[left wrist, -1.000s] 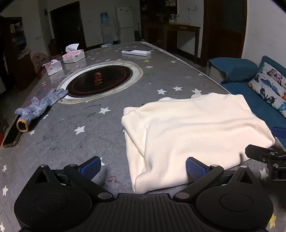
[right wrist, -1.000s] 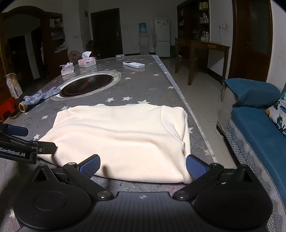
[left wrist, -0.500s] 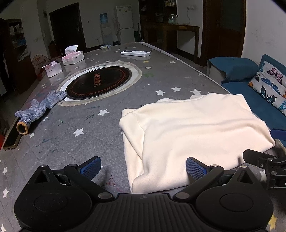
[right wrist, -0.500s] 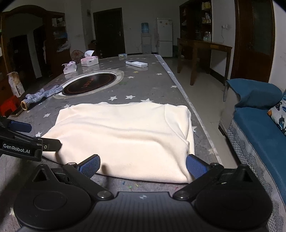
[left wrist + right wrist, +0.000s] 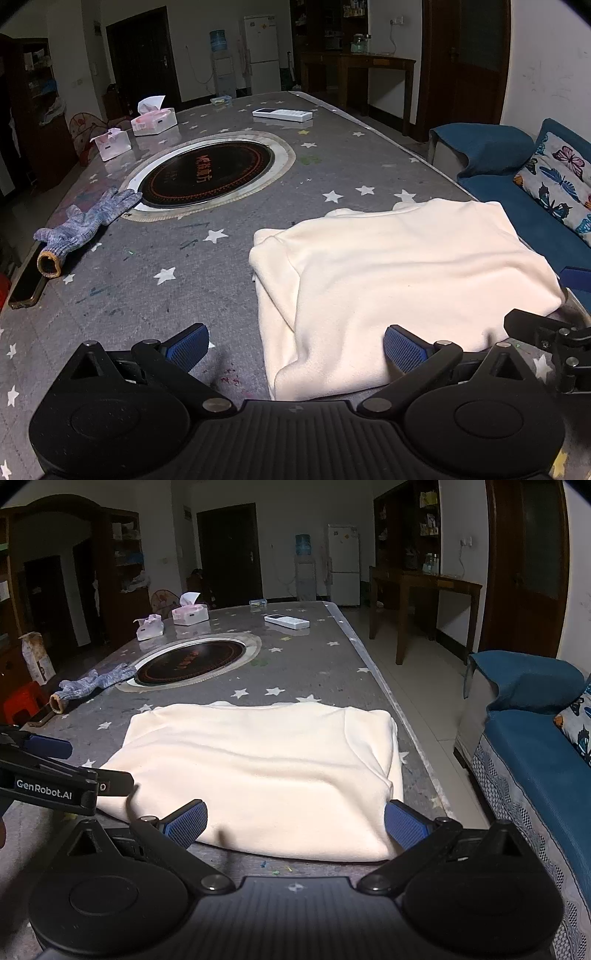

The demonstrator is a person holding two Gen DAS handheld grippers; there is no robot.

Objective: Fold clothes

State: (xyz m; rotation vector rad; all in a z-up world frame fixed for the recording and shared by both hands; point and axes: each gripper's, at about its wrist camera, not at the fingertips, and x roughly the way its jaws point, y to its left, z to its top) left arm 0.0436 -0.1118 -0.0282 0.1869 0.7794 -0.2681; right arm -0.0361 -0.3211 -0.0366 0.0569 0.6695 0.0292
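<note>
A cream garment (image 5: pixel 399 273) lies folded into a rectangle on the grey star-patterned table (image 5: pixel 155 258); it also shows in the right wrist view (image 5: pixel 266 768). My left gripper (image 5: pixel 293 345) is open at the garment's near left corner, its right pad over the cloth edge. My right gripper (image 5: pixel 293 823) is open at the garment's near edge, both pads just at the cloth. Neither holds anything. Each gripper shows at the edge of the other's view: the right one (image 5: pixel 554 336) and the left one (image 5: pixel 55 775).
A round black hotplate (image 5: pixel 207 173) is set in the table's middle. A blue knit glove (image 5: pixel 85 225) and a phone (image 5: pixel 26 284) lie at the left edge. Two tissue boxes (image 5: pixel 153 120) and a white remote (image 5: pixel 282 114) stand far back. A blue sofa (image 5: pixel 535 760) is right of the table.
Both grippers have pulled back and risen slightly from the garment; the cloth lies as before. The jaws stay open.
</note>
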